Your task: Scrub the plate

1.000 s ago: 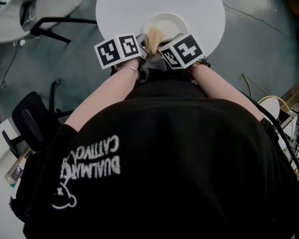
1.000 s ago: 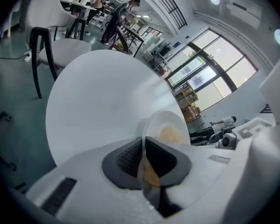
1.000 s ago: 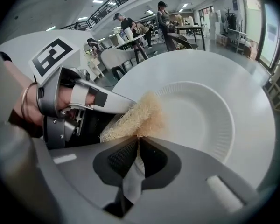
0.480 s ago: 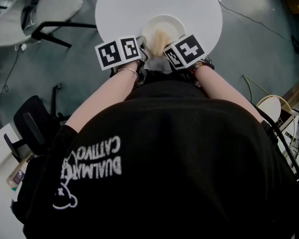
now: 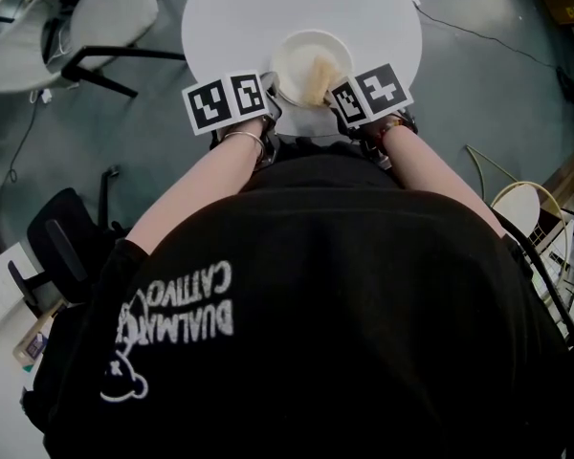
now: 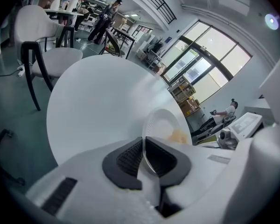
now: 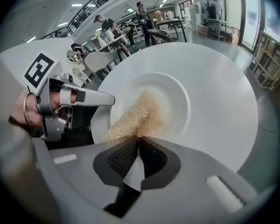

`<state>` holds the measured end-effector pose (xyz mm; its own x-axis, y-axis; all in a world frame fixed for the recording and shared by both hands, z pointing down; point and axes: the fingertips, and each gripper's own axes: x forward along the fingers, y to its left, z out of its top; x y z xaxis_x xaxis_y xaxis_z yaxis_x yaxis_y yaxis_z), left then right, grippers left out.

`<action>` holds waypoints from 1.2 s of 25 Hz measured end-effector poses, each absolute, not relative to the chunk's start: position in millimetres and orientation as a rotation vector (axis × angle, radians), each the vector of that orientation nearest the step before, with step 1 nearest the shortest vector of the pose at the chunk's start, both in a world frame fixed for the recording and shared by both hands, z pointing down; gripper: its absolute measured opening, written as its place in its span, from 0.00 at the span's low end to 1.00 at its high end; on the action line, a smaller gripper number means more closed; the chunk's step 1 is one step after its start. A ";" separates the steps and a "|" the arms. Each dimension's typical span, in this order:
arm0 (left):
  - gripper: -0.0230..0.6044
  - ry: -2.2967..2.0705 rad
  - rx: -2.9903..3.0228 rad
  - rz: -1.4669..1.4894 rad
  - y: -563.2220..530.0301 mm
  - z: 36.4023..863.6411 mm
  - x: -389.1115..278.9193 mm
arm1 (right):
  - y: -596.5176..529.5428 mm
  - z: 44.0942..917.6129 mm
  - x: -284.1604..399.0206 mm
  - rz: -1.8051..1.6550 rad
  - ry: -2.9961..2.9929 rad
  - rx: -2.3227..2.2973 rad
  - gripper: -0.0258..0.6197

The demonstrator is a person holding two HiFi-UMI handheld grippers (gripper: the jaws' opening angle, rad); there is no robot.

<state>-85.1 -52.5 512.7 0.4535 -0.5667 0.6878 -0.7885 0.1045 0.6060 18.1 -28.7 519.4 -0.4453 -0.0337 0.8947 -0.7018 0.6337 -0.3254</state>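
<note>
With the left gripper (image 6: 143,155), jaws clenched on the thin edge, pinches the near-left rim of the white plate (image 5: 295,55), set on the round white table (image 5: 239,17) near its front edge; with the right gripper (image 7: 137,148), jaws grasping its near end, presses a tan fibrous scrubber (image 7: 135,115) onto the plate's middle
</note>
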 end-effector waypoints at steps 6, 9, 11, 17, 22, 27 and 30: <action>0.07 -1.229 1.578 0.244 -52.3 511.5 -86.2 | -33.2 518.5 32.3 0.935 -1.886 0.657 0.08; 0.07 -1.232 1.582 0.245 -50.2 511.7 -85.6 | -33.5 519.8 42.1 0.960 -1.875 0.694 0.08; 0.07 -1.235 1.580 0.242 -49.5 511.9 -85.7 | -34.8 521.2 49.6 0.966 -1.865 0.720 0.08; 0.07 -1.236 1.542 0.209 -49.1 514.1 -85.0 | -50.0 517.9 79.2 0.969 -1.840 0.846 0.08; 0.07 -1.253 1.523 0.199 -48.0 513.8 -88.7 | -64.3 499.0 77.6 0.965 -1.880 0.916 0.08; 0.07 -1.250 1.462 0.133 -44.3 516.1 -89.9 | -46.5 489.8 35.2 0.979 -1.986 0.746 0.08; 0.07 -1.237 1.450 0.097 -42.9 515.3 -87.9 | -23.2 492.1 6.3 1.017 -2.034 0.586 0.08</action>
